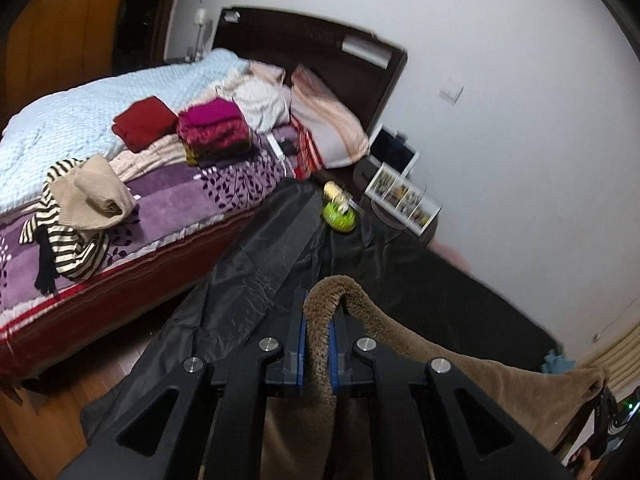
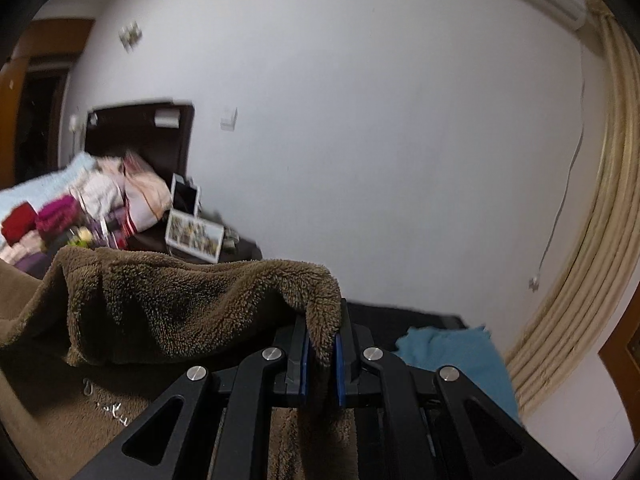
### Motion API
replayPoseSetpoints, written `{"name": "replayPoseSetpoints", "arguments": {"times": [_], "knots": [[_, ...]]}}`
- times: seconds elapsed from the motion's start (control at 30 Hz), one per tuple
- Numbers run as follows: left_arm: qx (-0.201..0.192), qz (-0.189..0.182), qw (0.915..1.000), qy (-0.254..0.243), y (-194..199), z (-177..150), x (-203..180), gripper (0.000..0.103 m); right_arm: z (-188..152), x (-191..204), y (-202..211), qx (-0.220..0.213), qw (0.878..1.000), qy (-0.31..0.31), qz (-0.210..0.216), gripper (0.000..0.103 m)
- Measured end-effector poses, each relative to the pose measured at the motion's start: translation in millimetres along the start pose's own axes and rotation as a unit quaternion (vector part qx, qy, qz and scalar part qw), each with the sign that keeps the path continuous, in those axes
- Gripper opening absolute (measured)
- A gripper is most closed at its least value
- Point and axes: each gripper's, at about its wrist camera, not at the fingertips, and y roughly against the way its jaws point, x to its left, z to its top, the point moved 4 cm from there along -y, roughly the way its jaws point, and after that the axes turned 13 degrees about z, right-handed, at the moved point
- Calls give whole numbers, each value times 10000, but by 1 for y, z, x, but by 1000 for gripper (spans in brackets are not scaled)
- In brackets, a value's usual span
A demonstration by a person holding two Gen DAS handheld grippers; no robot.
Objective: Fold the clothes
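A brown fleece garment [image 1: 460, 364] hangs between both grippers above a table under a black cover [image 1: 256, 280]. My left gripper [image 1: 319, 320] is shut on one edge of it, and the cloth loops up over the fingertips. In the right wrist view my right gripper [image 2: 322, 332] is shut on another edge of the same brown fleece garment [image 2: 168, 300], which sags away to the left. A small metal zip pull [image 2: 87, 388] shows on the fleece lower down. At the far right of the left wrist view the other gripper [image 1: 608, 420] pinches the garment's far corner.
A bed [image 1: 168, 208] at left carries folded red [image 1: 144, 124] and magenta clothes [image 1: 214, 130], plus a beige and striped heap [image 1: 80, 208]. A green ornament [image 1: 339, 216] and a photo frame [image 1: 404, 200] stand on the black cover. A blue cloth [image 2: 452, 356] lies near the beige curtain [image 2: 592, 240].
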Motion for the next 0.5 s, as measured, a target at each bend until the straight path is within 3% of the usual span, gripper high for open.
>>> {"name": "replayPoseSetpoints", "arguments": {"times": [0.23,0.5], "knots": [[738,402,9953,-472,-100,-9,-24,9,-39,2,-93,905,9958,-145,0,10],[1198,895,9836,-1010,-165,-24,-39,13,-74,2,-156,1717,9849,-185,84,10]]}}
